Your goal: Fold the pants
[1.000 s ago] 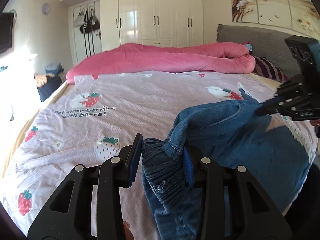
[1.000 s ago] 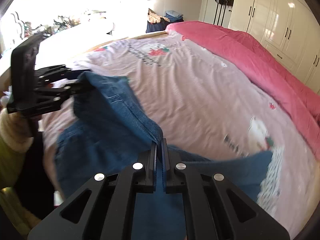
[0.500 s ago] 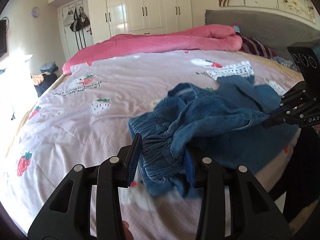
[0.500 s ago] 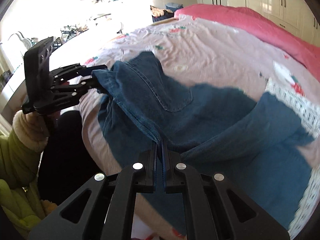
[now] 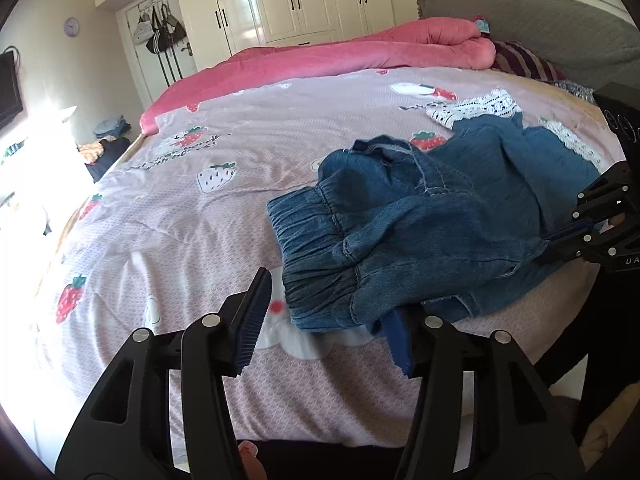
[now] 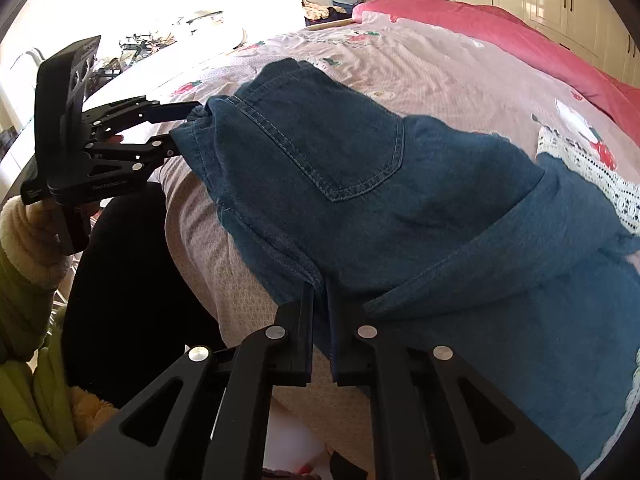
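Blue denim pants (image 5: 432,220) with white lace hems lie bunched on the pink strawberry bedspread (image 5: 180,240) near the bed's front edge. My left gripper (image 5: 328,320) is open; the elastic waistband lies just ahead of it and its right finger touches the cloth. In the right wrist view the pants (image 6: 360,168) show a back pocket. My right gripper (image 6: 320,296) has its jaws slightly apart, with the pants' edge between the tips. The left gripper (image 6: 184,128) shows at the far left of that view, open at the waistband corner.
A rolled pink duvet (image 5: 340,60) lies along the far side of the bed. A grey headboard (image 5: 540,28) and striped pillow (image 5: 524,62) are at the right. White wardrobes (image 5: 300,0) stand behind. The bed's front edge is just below the grippers.
Both grippers have lowered the pants onto the bed. The left gripper has opened and let go of the waistband. The right gripper's jaws have parted slightly.
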`<state>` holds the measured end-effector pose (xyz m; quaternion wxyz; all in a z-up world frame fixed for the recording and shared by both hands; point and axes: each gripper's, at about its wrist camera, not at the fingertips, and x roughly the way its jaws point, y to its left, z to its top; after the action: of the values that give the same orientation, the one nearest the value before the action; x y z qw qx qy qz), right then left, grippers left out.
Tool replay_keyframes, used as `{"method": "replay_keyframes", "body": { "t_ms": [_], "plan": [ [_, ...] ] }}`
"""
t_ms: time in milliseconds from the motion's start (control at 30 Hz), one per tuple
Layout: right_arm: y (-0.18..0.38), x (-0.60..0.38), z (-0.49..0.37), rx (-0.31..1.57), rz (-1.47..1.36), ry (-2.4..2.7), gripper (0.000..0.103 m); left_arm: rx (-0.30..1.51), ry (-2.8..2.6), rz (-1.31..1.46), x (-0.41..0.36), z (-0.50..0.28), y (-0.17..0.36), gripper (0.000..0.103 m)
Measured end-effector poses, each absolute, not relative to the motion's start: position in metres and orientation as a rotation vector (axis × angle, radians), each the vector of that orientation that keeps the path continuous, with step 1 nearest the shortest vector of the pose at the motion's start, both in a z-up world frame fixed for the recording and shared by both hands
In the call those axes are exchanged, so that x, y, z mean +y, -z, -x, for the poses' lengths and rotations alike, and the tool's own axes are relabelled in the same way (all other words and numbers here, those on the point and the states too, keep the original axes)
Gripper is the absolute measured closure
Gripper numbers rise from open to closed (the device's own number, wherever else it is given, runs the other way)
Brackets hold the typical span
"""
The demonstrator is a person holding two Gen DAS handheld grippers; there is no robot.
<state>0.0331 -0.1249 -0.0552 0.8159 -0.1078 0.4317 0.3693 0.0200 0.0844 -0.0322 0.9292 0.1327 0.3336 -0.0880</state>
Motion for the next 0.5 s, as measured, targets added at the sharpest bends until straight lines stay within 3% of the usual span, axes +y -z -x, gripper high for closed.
{"method": "replay_keyframes", "body": {
  "t_ms": [200,500],
  "plan": [
    [0.051,-0.13,-0.027,0.913,0.189,-0.796,0.095,0.741,0.148,-0.241,0.095,-0.016,0.03,0.044],
    [0.057,-0.124,-0.025,0.925,0.18,-0.81,0.087,0.745,0.049,-0.211,0.117,0.007,0.007,0.041]
  ]
}}
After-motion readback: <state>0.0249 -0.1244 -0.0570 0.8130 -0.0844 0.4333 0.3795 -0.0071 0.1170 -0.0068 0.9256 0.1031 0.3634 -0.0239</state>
